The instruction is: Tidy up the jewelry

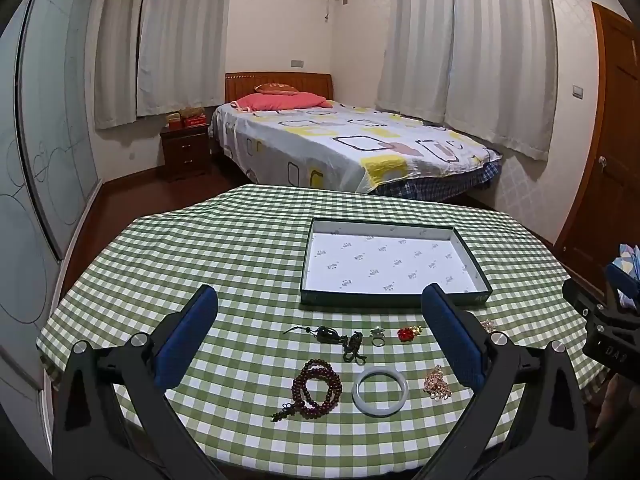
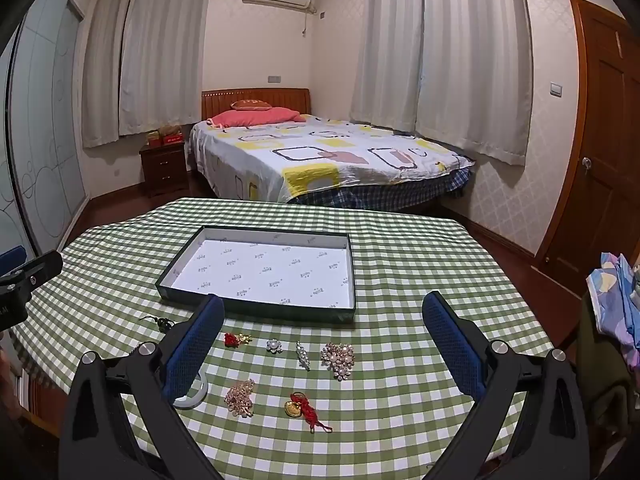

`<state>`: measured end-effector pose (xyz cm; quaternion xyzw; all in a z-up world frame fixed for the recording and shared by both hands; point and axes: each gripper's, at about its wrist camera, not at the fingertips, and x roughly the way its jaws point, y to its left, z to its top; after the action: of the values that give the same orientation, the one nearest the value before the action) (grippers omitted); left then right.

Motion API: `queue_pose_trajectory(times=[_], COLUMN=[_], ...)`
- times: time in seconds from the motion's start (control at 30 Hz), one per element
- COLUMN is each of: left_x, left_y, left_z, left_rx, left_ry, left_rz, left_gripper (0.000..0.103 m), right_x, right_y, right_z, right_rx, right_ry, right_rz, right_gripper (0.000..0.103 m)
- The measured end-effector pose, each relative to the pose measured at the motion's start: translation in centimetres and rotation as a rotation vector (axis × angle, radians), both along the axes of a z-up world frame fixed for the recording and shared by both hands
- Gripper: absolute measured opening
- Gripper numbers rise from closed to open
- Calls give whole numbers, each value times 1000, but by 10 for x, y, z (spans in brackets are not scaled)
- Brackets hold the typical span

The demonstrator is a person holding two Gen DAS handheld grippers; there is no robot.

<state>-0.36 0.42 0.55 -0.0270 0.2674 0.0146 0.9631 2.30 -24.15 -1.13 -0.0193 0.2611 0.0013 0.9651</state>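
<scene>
Jewelry lies spread on a green checked tablecloth [image 1: 240, 248]. A shallow dark tray [image 1: 394, 303] with a white printed lining stands behind it, holding nothing. In the left wrist view I see a brown bead bracelet [image 1: 316, 385], a pale jade bangle [image 1: 380, 391], a gold chain cluster [image 1: 437, 379], a dark corded pendant [image 1: 328, 334], a ring [image 1: 377, 336] and a red charm [image 1: 407, 334]. The right wrist view shows a pearl brooch [image 2: 338, 359], a small flower stud [image 2: 274, 345], a silver clip [image 2: 303, 355] and a gold lock on red cord [image 2: 304, 404]. My left gripper [image 1: 320, 320] and right gripper [image 2: 324, 324] hover open above the pieces.
The tray [image 2: 256, 304] sits mid-table, just beyond the jewelry rows. A bed [image 1: 344, 144], a nightstand [image 1: 186, 152] and curtained windows lie beyond the table. A wooden door [image 2: 600, 140] is on the right, and folded cloth [image 2: 616, 304] sits by the table's right edge.
</scene>
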Motion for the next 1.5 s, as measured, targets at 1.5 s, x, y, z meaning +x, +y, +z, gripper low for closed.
queue_pose_trajectory(times=[1.5], left_x=[0], left_y=[3], left_z=[-5], left_rx=[-11], left_ry=[24], left_rz=[13], left_gripper=[99], right_x=[0], right_y=[3], right_z=[-1], right_rx=[1], right_ry=[1], right_rz=[0], right_gripper=[97])
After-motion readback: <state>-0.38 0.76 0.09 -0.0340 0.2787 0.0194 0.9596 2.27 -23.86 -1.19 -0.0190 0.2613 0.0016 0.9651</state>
